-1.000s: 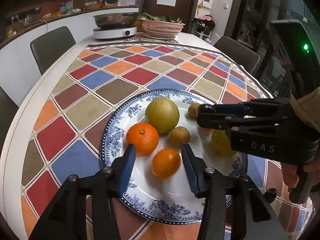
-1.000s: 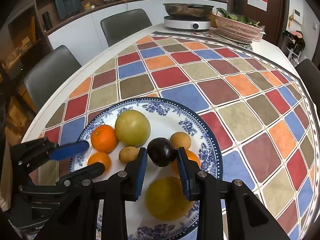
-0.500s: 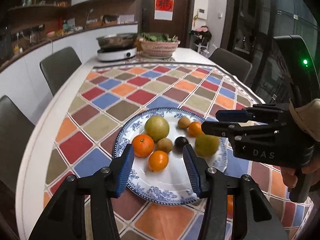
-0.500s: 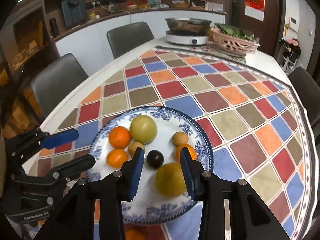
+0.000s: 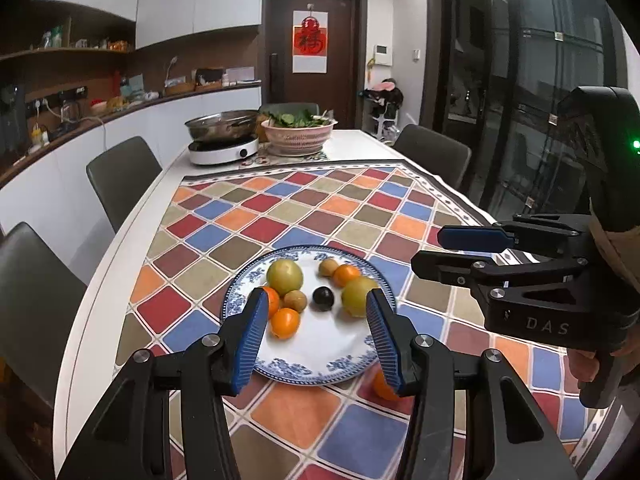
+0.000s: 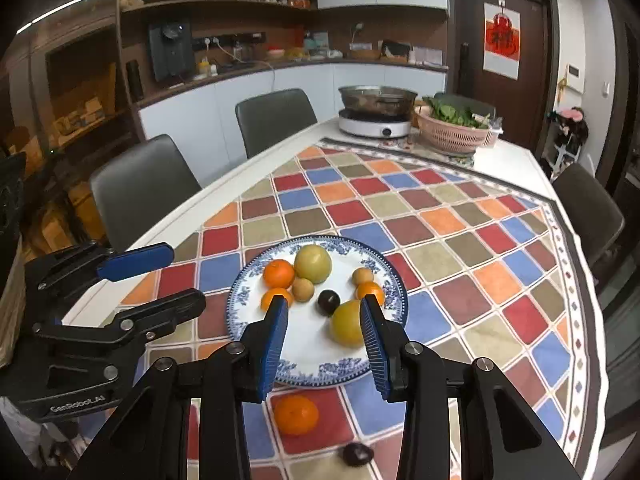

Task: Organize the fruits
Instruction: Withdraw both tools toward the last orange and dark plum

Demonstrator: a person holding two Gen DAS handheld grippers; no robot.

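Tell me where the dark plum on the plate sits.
In the right wrist view, the dark plum lies mid-plate, between the small brown fruit and the big yellow fruit.

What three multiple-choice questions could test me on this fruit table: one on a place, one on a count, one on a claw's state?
1. Where is the loose orange relative to the plate?
A on it
B on the tablecloth, on its near side
C held in a claw

2. How many dark fruits lie on the plate?
A one
B two
C three

3. The left claw is:
A shut on an orange
B shut on the plate's rim
C open and empty

Answers:
1. B: it lies on a red square outside the rim.
2. A: a single dark fruit sits among the lighter ones.
3. C: its blue pads stand apart, pressing on nothing.
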